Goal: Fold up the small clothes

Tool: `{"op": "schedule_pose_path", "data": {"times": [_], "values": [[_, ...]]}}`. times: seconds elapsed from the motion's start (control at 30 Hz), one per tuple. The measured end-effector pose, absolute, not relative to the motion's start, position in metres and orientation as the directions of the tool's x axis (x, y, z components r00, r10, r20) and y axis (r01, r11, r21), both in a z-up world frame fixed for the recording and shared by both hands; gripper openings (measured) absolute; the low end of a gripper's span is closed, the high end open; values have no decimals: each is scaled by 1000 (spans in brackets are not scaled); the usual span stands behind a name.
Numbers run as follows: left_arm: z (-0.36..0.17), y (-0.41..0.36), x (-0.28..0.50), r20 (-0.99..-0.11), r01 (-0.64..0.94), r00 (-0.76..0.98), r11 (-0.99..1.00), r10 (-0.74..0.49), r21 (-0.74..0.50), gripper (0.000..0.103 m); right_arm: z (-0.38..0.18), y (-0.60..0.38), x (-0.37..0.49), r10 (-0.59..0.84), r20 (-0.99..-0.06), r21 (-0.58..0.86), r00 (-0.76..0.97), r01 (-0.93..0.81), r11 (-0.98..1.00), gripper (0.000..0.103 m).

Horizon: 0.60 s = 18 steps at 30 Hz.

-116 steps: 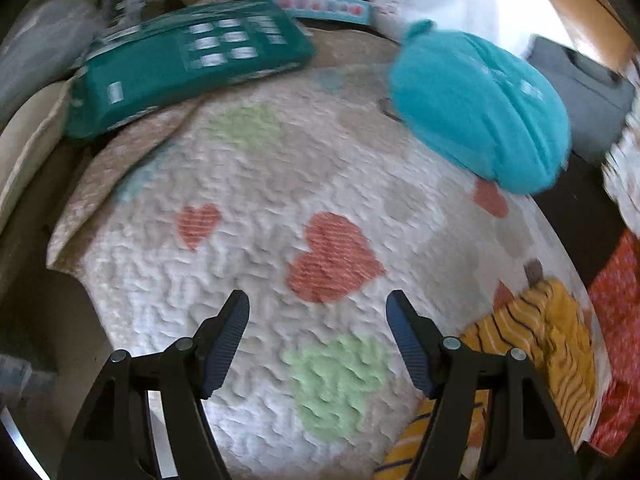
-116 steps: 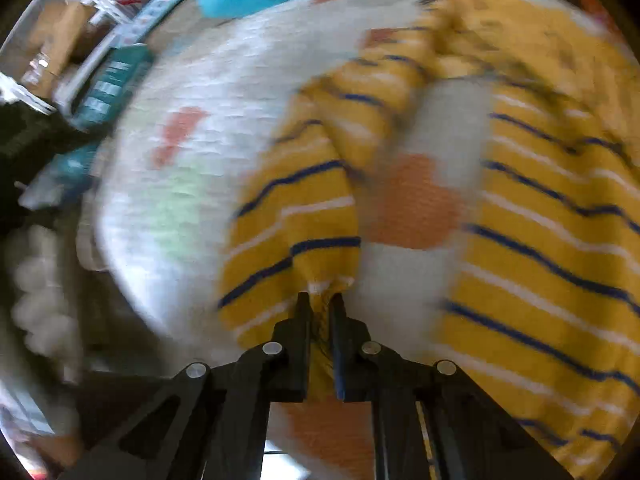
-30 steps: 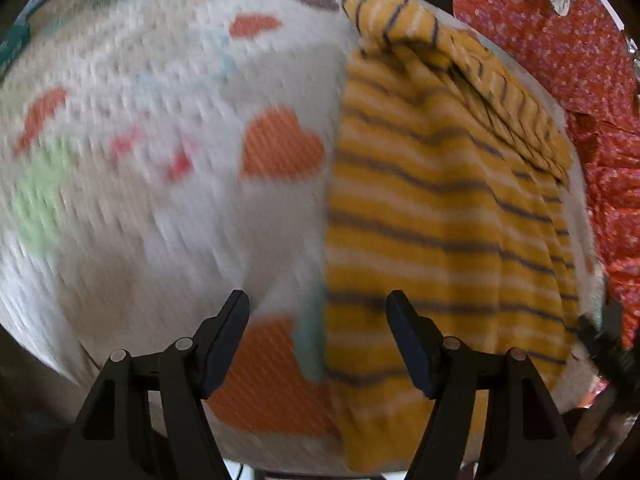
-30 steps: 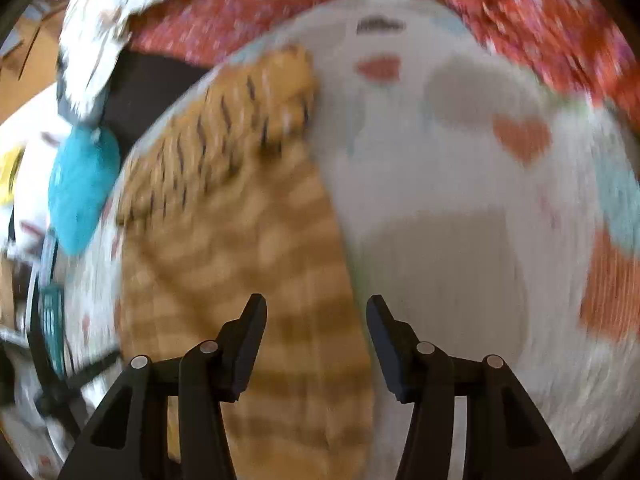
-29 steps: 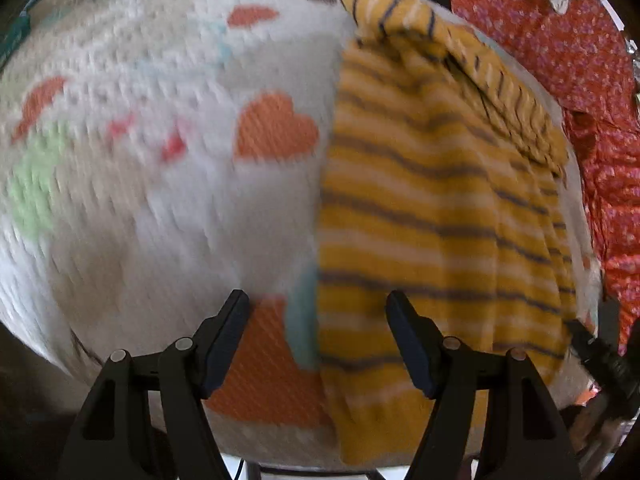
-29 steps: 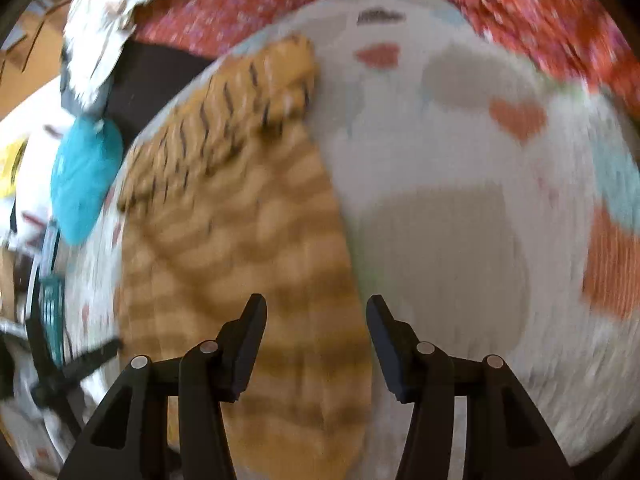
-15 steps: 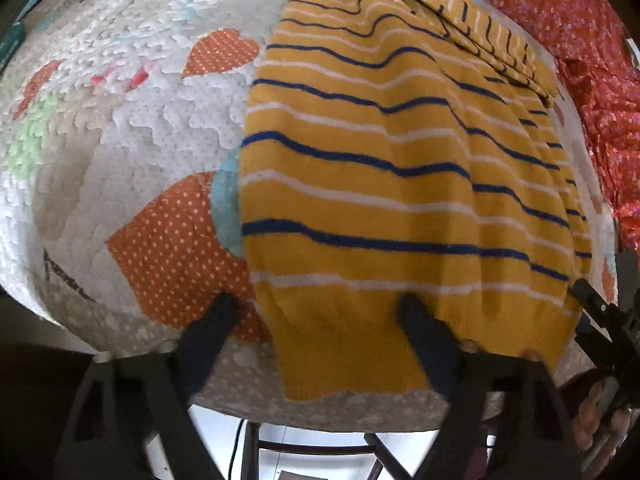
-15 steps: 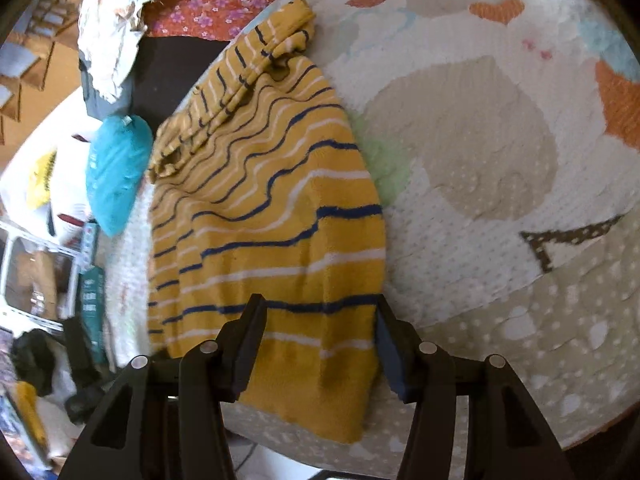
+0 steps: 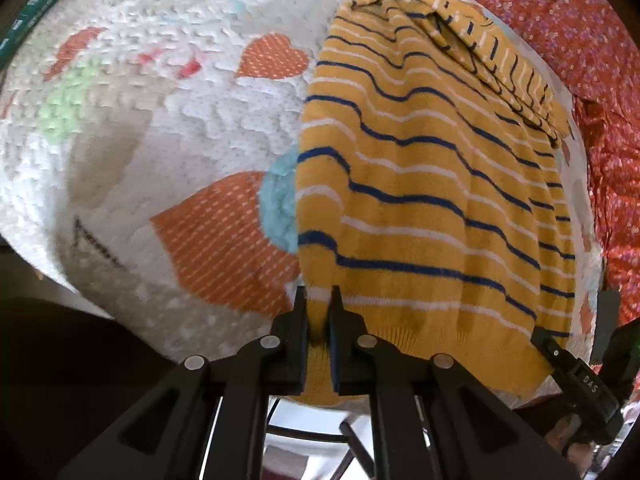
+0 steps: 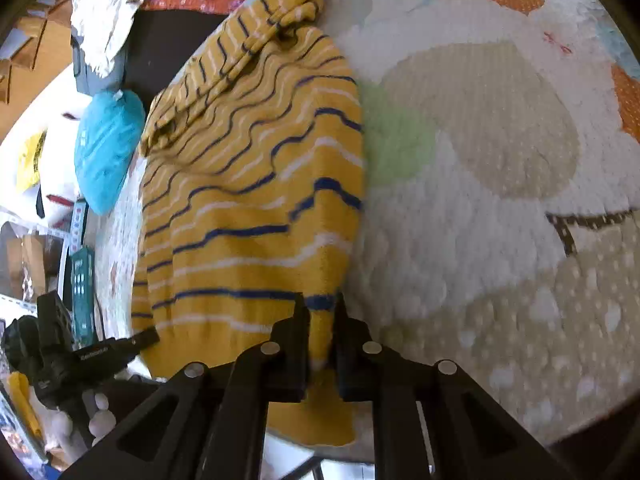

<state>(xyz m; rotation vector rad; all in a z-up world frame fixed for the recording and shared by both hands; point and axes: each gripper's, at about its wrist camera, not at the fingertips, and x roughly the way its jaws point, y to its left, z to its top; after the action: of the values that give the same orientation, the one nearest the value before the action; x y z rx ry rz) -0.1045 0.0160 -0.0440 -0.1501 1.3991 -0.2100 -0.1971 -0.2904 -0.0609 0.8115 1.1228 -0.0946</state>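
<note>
Left wrist view — item: sweater (image 9: pixel 432 184), yellow with blue and white stripes, spread lengthwise up the right half of the frame on the quilt (image 9: pixel 168 128); its ribbed hem hangs off the quilt's near edge at the bottom. One sleeve lies folded across the top, upper right.

Left gripper (image 9: pixel 318 312) — jaws pressed nearly together, pinching the hem at the sweater's left corner, bottom centre of the frame. The other tool shows at lower right, at the opposite corner.

Right wrist view — right gripper (image 10: pixel 322 320), jaws likewise drawn in on the hem (image 10: pixel 320 344) at the corner nearest the bare quilt, bottom centre. Sweater (image 10: pixel 248 184) runs up the left-centre of the frame; sleeve (image 10: pixel 240 52) bunched at the top.

Handling notes, as judgement:
- You hold both hem corners, so the step looks like the bottom-to-top fold.
- Check each pinch takes both layers of knit; one layer will drag the other askew.
- Lift both corners level and together — keep the hem taut between your hands so it does not sag.
- Carry it toward the sleeve end and lay it square to the side edges.
- Knit stretches: pull gently.
- Release only once the fabric rests flat.

Other stock: red floral cloth (image 9: pixel 580 40) at upper right; blue cushion (image 10: pixel 106 152) at left.
</note>
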Motion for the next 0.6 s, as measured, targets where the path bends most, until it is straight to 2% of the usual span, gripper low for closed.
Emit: {"op": "schedule_pose_path", "data": {"times": [0.2,0.4,0.6], "values": [[-37,55,-141,-964,30,135,973,-230,-228,8,-52,-270,-217,372,-857,501,356,412,761,9],[-45,91,-178,-966,4,81,970,-244,-245,8,-69,-252,-259,409,-880,474,240,418,775,9],[-20,87,-183,-963,33,135,972,-233,-231,8,-68,-264,-273,450,-844,536,292,429,727,9]]}}
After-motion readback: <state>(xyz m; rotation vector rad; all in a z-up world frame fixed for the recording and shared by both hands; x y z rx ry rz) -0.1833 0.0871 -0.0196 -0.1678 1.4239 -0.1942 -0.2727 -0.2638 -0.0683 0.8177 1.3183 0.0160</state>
